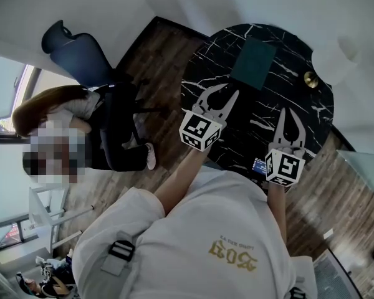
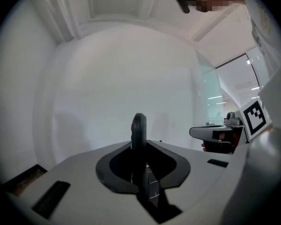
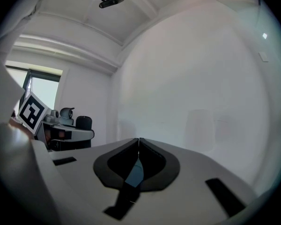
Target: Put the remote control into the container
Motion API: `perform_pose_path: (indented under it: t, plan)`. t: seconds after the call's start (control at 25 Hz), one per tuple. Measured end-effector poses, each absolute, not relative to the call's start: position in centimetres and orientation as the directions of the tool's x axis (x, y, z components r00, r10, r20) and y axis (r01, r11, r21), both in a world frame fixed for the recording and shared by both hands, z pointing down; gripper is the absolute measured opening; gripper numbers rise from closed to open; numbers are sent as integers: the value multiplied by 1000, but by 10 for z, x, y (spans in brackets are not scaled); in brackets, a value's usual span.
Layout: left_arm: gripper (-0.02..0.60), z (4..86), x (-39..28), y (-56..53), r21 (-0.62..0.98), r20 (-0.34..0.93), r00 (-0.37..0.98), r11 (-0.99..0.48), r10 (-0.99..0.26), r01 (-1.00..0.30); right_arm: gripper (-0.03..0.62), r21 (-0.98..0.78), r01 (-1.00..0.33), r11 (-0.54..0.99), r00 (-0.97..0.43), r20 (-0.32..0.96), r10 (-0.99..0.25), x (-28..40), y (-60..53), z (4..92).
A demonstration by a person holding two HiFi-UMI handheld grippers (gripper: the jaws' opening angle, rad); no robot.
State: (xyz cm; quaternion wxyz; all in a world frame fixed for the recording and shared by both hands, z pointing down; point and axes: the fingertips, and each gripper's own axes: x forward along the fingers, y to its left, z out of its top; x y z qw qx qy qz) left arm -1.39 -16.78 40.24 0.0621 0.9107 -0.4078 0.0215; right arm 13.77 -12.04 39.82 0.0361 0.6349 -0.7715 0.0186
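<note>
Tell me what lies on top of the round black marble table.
A dark green rectangular container and a small round brass piece lie on the table. The left gripper and right gripper cover its near part.

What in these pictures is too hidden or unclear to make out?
- remote control: the left gripper view shows only its thin edge, clamped in the left gripper; its face is turned away.
- green square on the table: head view, too small to tell whether it is the container.
- blue item: head view, partly hidden behind the right gripper.
</note>
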Motion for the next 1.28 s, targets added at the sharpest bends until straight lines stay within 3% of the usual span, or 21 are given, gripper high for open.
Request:
perform_pose_path:
  t: [0.68,1.28]
  plan:
    - [66,448,-19,-199,177,187,693,-670,-696,-721,12,-2,-987,162,-161,125,-979,141,-149,419]
    - [66,515,-5,-200,270,308,718,-666,-624,-695,12,-61,-983,175,-185,255,-949,136,-154,477]
